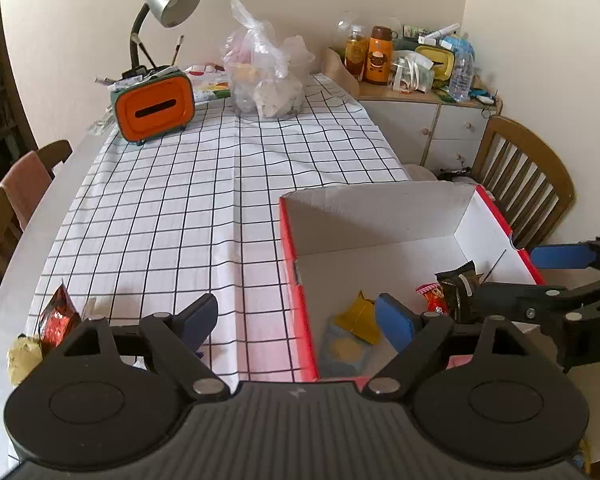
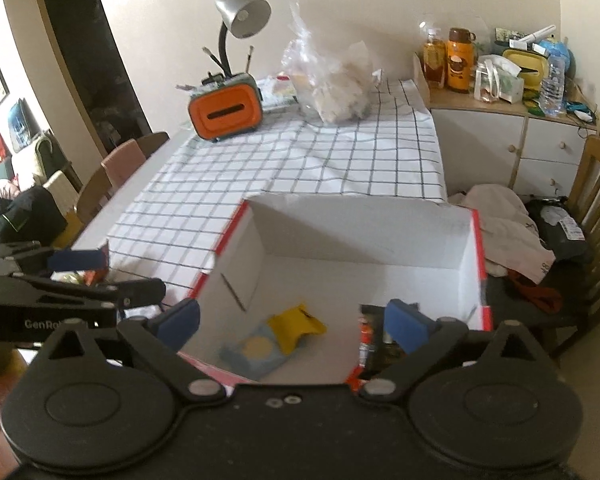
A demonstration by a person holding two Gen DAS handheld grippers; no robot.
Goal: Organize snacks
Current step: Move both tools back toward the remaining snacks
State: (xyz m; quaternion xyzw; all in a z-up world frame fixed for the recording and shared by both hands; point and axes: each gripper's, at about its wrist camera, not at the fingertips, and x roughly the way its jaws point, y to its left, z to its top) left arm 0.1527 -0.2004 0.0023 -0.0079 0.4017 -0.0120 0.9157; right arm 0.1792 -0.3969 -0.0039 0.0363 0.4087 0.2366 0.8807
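Red foil caught the light at the far left of the left wrist view, where a shiny snack packet [image 1: 58, 316] lay on the checked tablecloth [image 1: 180, 208] beside a pale, lumpy snack [image 1: 23, 356] at the table's edge, both outside the box. Further back on the cloth stood an orange tissue holder [image 1: 154, 109], a grey desk lamp [image 1: 168, 2] and a knotted clear plastic bag [image 1: 266, 80]. The left gripper [image 1: 296, 320] hung released above the cloth and the box's left wall, jaws spread wide with nothing between them. To its right sat the open red-edged cardboard box [image 1: 296, 240], white inside, holding a yellow packet [image 1: 358, 318] that overlapped a light blue packet [image 1: 346, 350], then a small red packet [image 1: 432, 298] and a dark brown packet [image 1: 460, 284] near the right wall. The right gripper [image 2: 292, 322] was likewise released and empty, jaws far apart over the near rim of the box, with the yellow packet below between its blue pads [image 2: 404, 326]. A wooden chair [image 1: 528, 184] and a cluttered cabinet [image 1: 440, 120] stood at the right.
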